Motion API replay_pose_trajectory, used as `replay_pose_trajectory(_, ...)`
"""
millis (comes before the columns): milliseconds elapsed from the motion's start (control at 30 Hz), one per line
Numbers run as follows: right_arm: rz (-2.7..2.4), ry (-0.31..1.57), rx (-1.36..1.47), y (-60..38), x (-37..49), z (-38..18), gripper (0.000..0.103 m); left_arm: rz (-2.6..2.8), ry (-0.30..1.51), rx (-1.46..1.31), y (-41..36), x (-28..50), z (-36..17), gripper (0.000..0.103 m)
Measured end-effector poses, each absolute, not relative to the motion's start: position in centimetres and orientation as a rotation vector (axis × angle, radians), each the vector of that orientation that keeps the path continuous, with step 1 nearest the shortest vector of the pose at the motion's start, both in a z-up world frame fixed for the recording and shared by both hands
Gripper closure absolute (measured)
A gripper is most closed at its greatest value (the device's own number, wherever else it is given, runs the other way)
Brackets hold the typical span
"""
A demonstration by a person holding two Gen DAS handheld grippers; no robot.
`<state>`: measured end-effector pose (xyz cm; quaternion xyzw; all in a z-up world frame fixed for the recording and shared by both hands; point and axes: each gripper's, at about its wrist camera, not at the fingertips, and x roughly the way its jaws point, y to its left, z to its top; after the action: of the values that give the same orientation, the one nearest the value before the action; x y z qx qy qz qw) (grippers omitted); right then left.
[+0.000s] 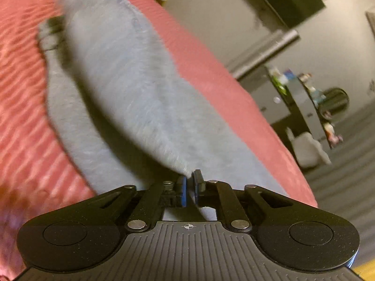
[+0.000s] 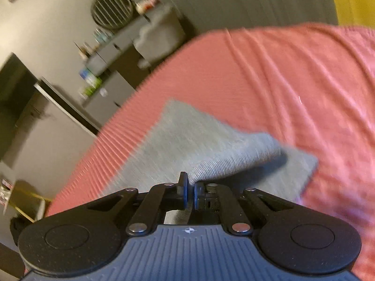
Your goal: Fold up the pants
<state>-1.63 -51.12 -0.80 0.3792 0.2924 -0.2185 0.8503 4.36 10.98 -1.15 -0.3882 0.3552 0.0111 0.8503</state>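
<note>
I've got both claws pinched shut on the grey pants (image 1: 121, 89): left claw (image 1: 190, 182) and right claw (image 2: 190, 187) each lift an edge off the bed (image 2: 269, 75); cloth stretches straight ahead, fwd.

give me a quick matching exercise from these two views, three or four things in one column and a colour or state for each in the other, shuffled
Column one:
1. pants
2. bedspread
3. left tongs
4. round vent

Column two:
a. pinkish red, ribbed
b. dark, slatted, on the wall
c. grey, lifted at an edge
d. shut on grey cloth

Pairs: 1-c, 2-a, 3-d, 4-b
</note>
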Motion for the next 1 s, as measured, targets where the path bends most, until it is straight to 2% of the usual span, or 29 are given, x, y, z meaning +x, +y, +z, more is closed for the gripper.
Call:
replay_pose_trajectory(67,-0.476,0.654,0.798,-51.0,-1.5,-2.0,0.094,0.089,0.713,-0.747,11.3,4.5,-0.7,0.075)
replay_pose_trajectory(133,-0.463,0.665,0.83,-51.0,-1.2,-2.8,0.091,0.163,0.688,-0.727,12.0,4.7,-0.4,0.036)
replay_pose_trajectory(167,-0.453,0.677,0.861,-51.1,-1.1,-3.3,0.088,0.204,0.68,-0.743,12.8,5.0,-0.6,0.032)
replay_pose_trajectory(233,-0.423,0.688,0.928,-51.4,-1.1,-4.2,0.075,0.276,0.688,-0.807,14.5,5.6,-1.3,0.032)
replay_pose_trajectory(367,-0.398,0.656,0.972,-51.5,-0.9,-4.7,0.073,0.304,0.644,-1.002,18.3,5.5,-3.0,0.038)
replay_pose_trajectory(400,-0.389,0.647,0.984,-51.6,-0.8,-4.8,0.073,0.318,0.65,-1.018,18.9,5.8,-3.0,0.047)
replay_pose_trajectory(467,-0.38,0.636,1.013,-51.9,-0.6,-5.2,0.077,0.311,0.659,-1.034,20.0,6.3,-2.9,0.059)
replay_pose_trajectory(500,-0.383,0.637,1.021,-52.1,-0.4,-5.3,0.088,0.301,0.669,-1.036,20.3,6.9,-2.5,0.084)
replay_pose_trajectory(533,-0.385,0.642,1.019,-52.1,-0.2,-5.3,0.098,0.291,0.677,-1.026,20.5,7.2,-2.0,0.09)
replay_pose_trajectory(633,-0.434,0.681,0.878,-51.4,1.2,-2.7,0.098,0.236,0.624,-1.017,21.2,7.4,0.5,0.091)
replay_pose_trajectory(800,-0.391,0.512,0.734,-50.8,-0.9,2.5,0.098,0.17,0.585,-0.96,21.6,4.2,2.9,0.092)
replay_pose_trajectory(900,-0.424,0.529,0.629,-50.4,-2.1,1.9,0.098,0.219,0.699,-0.886,21.1,3.7,1.0,0.091)
replay_pose_trajectory(1000,-0.474,0.684,0.634,-50.8,-1.5,-1.9,0.098,0.293,0.814,-0.868,20.8,3.9,-1.6,0.089)
